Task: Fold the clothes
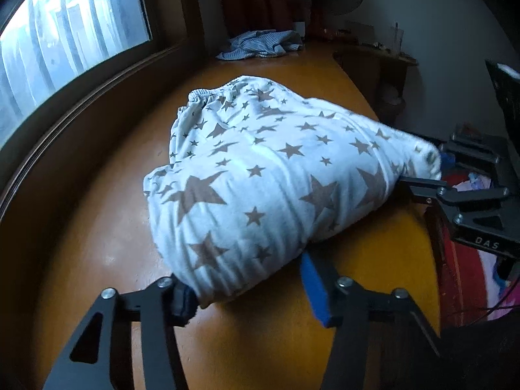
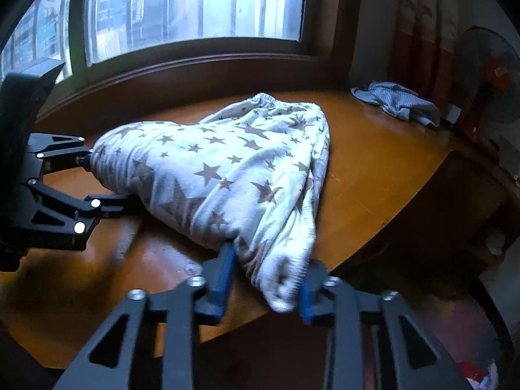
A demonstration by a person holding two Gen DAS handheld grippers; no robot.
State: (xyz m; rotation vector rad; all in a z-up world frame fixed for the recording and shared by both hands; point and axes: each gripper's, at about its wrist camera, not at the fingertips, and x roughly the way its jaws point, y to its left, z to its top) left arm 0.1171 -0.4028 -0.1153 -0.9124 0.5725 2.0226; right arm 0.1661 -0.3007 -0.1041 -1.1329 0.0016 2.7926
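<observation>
Star-print shorts point(image 1: 260, 175), white with brown stars, bunched in a soft mound on an orange-brown wooden table point(image 1: 97, 227), elastic waistband toward the window point(image 1: 65, 32). On the shorts' near side, away from the window: two hand-held tools, each at one corner of the cloth.

Left gripper point(image 1: 250, 295) narrowed around the shorts' near-left corner; one pad buried under the fabric, the blue pad point(image 1: 313, 289) apart from the cloth on the other side, so a firm grip cannot be told. Right gripper point(image 2: 263, 279) narrowed on the shorts' near-right corner, a thick roll of hem squeezed between both blue pads.

Beyond the shorts, far across the table: a crumpled blue striped garment point(image 1: 260, 44), untouched, with a standing fan point(image 2: 490, 74) near it.

Step in hand, by judgement: taking hold of both leg-end corners before a fold. Next move likely calling for a secure left pinch, then lifting both corners together, level and taut, and carrying them over toward the waistband. Risk: left corner slipping free, leaving a skewed fold.
</observation>
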